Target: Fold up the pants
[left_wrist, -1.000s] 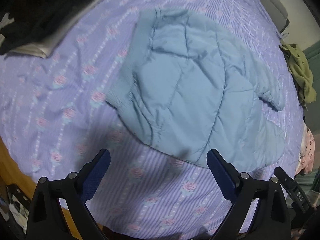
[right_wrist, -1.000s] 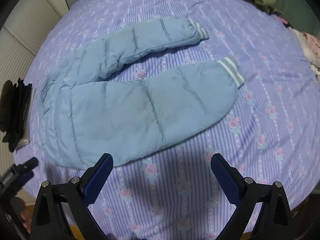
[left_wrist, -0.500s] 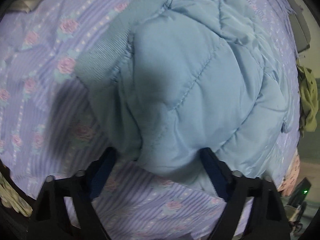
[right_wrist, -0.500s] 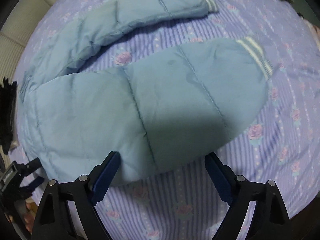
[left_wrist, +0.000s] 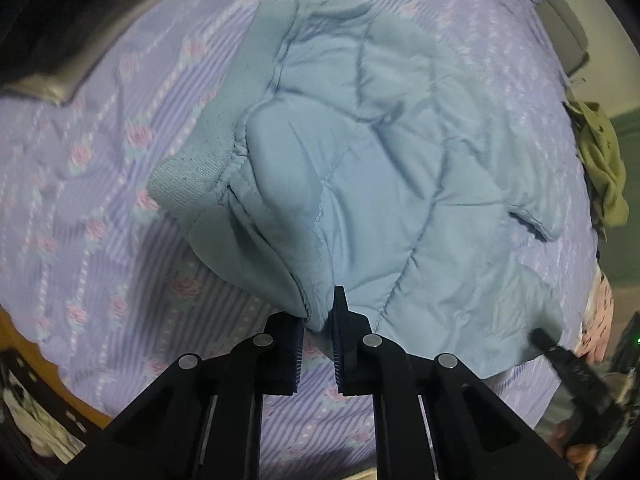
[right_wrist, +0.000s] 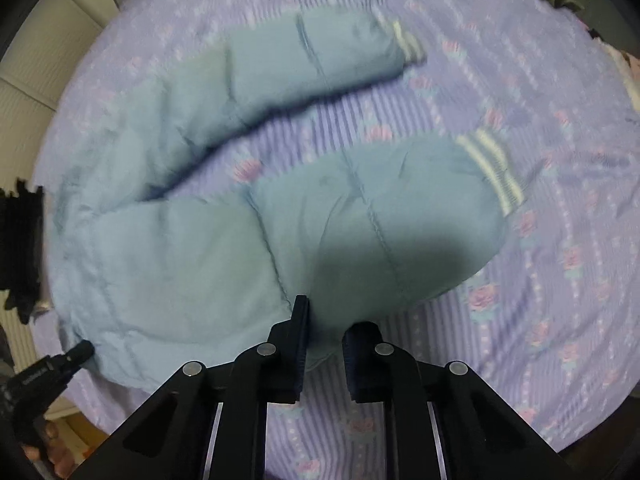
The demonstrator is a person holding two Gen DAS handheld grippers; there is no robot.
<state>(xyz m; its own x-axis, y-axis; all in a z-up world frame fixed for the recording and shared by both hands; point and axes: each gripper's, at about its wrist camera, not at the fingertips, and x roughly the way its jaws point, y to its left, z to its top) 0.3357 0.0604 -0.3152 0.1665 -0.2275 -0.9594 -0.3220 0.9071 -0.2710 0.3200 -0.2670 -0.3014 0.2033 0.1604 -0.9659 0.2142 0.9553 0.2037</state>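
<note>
Light blue quilted pants lie spread on a purple flowered bedsheet. In the left wrist view the ribbed waistband is at left, and my left gripper is shut on the near edge of the waist part. In the right wrist view both legs lie apart, with white-striped cuffs at right. My right gripper is shut on the near edge of the closer leg.
A dark folded pile lies at the far left of the bed. Olive clothing and a pink floral cloth lie at the right edge. The wooden bed frame shows at near left.
Both grippers moved down onto the pants and went from wide open to shut on the near edge of the fabric, which now bunches between the fingers.
</note>
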